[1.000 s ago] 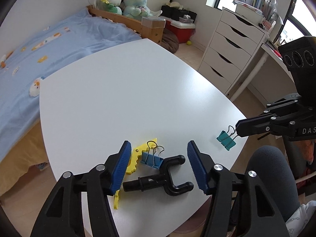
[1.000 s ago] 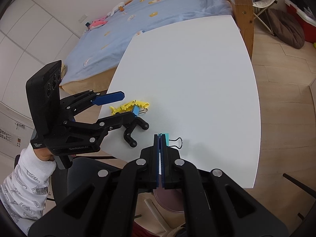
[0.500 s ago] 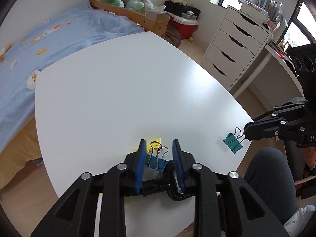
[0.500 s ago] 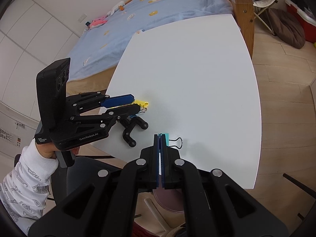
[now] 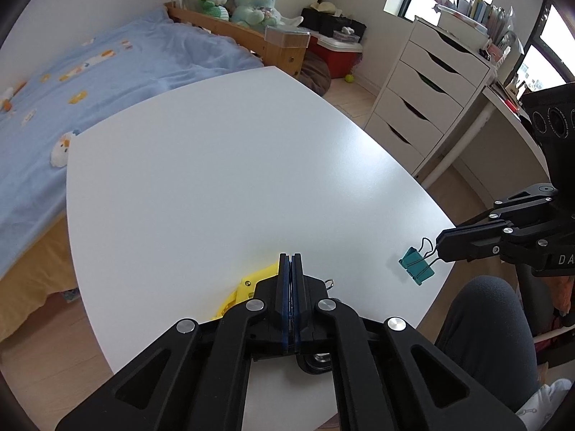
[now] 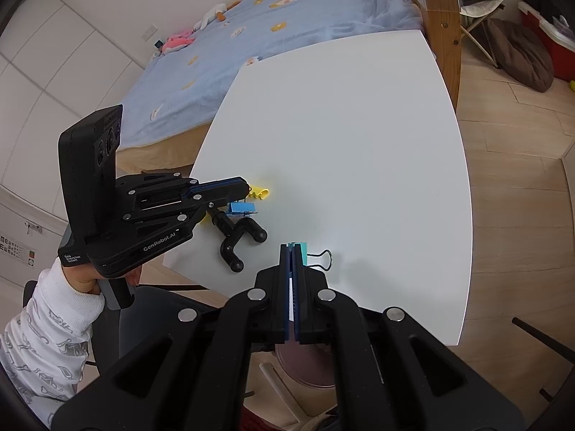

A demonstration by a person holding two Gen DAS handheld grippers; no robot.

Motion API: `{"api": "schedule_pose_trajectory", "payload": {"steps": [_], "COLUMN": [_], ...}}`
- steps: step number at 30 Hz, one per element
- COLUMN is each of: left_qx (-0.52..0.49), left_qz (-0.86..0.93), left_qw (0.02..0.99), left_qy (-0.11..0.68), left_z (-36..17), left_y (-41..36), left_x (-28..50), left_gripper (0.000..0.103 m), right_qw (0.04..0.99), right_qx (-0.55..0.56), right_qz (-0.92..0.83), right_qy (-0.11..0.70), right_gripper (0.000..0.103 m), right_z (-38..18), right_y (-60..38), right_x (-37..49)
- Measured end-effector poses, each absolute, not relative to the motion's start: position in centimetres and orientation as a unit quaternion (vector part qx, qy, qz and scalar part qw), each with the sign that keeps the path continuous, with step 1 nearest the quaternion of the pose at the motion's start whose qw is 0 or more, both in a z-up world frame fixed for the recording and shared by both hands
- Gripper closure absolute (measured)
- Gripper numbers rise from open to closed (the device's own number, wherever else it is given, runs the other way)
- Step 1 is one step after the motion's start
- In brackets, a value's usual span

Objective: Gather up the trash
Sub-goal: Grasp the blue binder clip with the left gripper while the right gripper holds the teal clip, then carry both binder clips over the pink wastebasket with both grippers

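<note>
Binder clips: light, stiff, slippery steel, best pinched by the wire loops. Right gripper (image 6: pixel 291 251) clamps the teal clip (image 5: pixel 416 265) so; left gripper (image 5: pixel 291 260) is closed on the blue clip's (image 6: pixel 242 208) loops.

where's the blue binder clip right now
In the right wrist view, the blue binder clip sits at the left gripper tips, between the yellow piece and black hook.
</note>
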State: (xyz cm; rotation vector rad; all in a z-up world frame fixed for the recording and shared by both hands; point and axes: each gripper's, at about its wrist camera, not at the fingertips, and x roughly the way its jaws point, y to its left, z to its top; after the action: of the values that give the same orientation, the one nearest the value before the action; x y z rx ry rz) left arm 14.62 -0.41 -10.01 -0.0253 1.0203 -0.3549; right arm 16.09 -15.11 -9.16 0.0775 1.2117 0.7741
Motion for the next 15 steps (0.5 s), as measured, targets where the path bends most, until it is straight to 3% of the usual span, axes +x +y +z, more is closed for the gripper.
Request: {"api": "schedule_pose_trajectory", "payload": {"steps": [15], "left_qx": [-0.019], "left_qz": [-0.159], "left_qw": [0.881], "left_qy": [0.446], "left_z": [-4.8], "left_y": [-0.8], "left_x": [10.7], "left_gripper": [0.102], "right_qw": [0.772], "right_qx": [-0.001], "right_qz": [0.360], "right_qy": [0.524], "right_gripper": [0.102], "right_z": [-6.6], "right_y": [-14.9], "right_x": [14.3]}}
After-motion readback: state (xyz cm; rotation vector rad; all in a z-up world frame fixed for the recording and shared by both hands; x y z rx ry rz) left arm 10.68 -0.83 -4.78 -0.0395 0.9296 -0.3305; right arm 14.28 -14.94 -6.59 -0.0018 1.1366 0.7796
